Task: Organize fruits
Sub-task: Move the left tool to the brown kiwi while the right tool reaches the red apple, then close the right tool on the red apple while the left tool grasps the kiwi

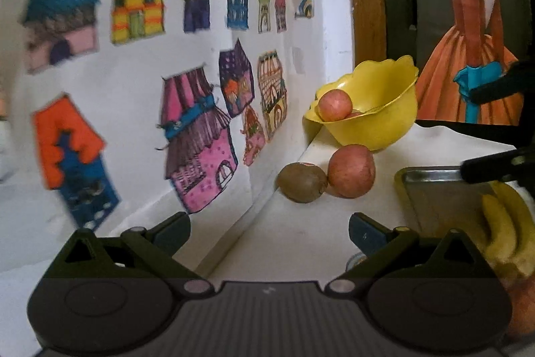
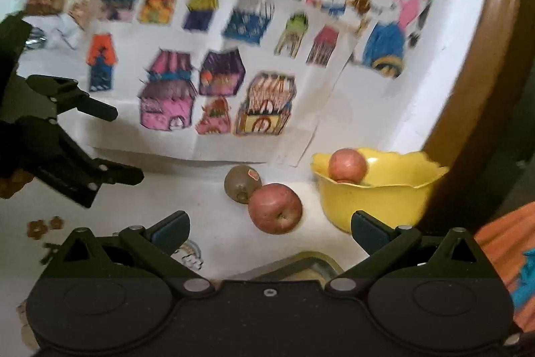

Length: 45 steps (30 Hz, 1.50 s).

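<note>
A red apple (image 2: 275, 208) lies on the white worktop (image 2: 207, 203), stem dimple facing the right wrist camera. A kiwi (image 2: 241, 183) touches it on the side toward the wall, its long axis roughly level along the worktop, with a small sticker on its upper end. Just beside the pair stands a yellow bowl (image 2: 378, 199) with a scalloped rim, upright, holding another apple (image 2: 347, 165) against its near wall; a second reddish fruit shows beneath it, too hidden to identify. In the left wrist view a metal tray (image 1: 434, 186) sits near the loose apple (image 1: 351, 171), with bananas (image 1: 501, 223) lying along its right side, long axes running away from the camera.

The right claw (image 2: 270, 228) hovers level above the tray edge, aimed at the loose apple, jaws spread wide and holding nothing. The left claw (image 1: 269, 228) is likewise spread wide and empty, pointed toward the kiwi (image 1: 302, 183) and wall corner, clear of the worktop. Coloured house drawings (image 1: 197, 139) cover the wall behind.
</note>
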Available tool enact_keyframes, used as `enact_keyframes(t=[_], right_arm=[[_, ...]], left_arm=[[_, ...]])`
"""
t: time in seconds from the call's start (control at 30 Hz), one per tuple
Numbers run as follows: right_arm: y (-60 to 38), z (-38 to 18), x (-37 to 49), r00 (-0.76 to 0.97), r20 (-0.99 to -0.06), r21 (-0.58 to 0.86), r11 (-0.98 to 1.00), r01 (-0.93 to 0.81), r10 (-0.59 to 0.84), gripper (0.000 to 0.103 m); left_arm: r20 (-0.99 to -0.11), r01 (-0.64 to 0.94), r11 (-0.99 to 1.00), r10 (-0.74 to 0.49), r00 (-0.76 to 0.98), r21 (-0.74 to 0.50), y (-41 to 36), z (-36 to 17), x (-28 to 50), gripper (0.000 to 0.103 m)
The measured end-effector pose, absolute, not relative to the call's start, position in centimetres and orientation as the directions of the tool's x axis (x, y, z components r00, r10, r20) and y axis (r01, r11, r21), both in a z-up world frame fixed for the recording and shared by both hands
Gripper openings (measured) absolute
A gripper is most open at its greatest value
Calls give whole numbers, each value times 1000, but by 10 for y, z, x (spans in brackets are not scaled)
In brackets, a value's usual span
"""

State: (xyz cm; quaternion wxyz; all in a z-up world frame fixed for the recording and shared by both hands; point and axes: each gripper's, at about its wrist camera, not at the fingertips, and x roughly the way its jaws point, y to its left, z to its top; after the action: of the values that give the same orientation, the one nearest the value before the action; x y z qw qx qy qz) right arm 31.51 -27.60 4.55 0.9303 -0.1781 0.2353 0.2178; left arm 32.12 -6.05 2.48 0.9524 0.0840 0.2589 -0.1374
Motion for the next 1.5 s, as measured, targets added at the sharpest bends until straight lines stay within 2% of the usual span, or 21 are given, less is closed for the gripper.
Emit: enact_keyframes(t=[0.23, 0.5, 0.87, 0.9, 1.0, 1.17, 1.5], right_arm=[[-269, 0, 392, 743, -571, -223, 804, -551, 350, 102], [-257, -34, 440, 714, -618, -245, 782, -573, 329, 102], [-255, -54, 473, 672, -659, -206, 777, -595, 339, 88], [-255, -55, 475, 668, -658, -195, 779, -596, 346, 87], [-256, -55, 478, 646, -659, -142, 779, -611, 385, 74], [-258, -53, 476, 658, -656, -143, 794, -591, 371, 74], [-306, 0, 405, 724, -576, -152, 821, -551, 379, 74]], left_arm=[[-537, 303, 951, -224, 813, 61, -70, 4, 352, 103], [-547, 306, 950, -222, 807, 66, -74, -9, 361, 103], [-540, 320, 946, -242, 806, 53, -81, -12, 367, 103], [-539, 319, 946, -242, 807, 52, -82, -12, 367, 103], [-539, 322, 946, -248, 805, 45, -86, -13, 370, 103], [-537, 337, 940, -261, 802, 46, -93, -13, 373, 103], [-545, 333, 942, -263, 796, 33, -115, -23, 396, 103]])
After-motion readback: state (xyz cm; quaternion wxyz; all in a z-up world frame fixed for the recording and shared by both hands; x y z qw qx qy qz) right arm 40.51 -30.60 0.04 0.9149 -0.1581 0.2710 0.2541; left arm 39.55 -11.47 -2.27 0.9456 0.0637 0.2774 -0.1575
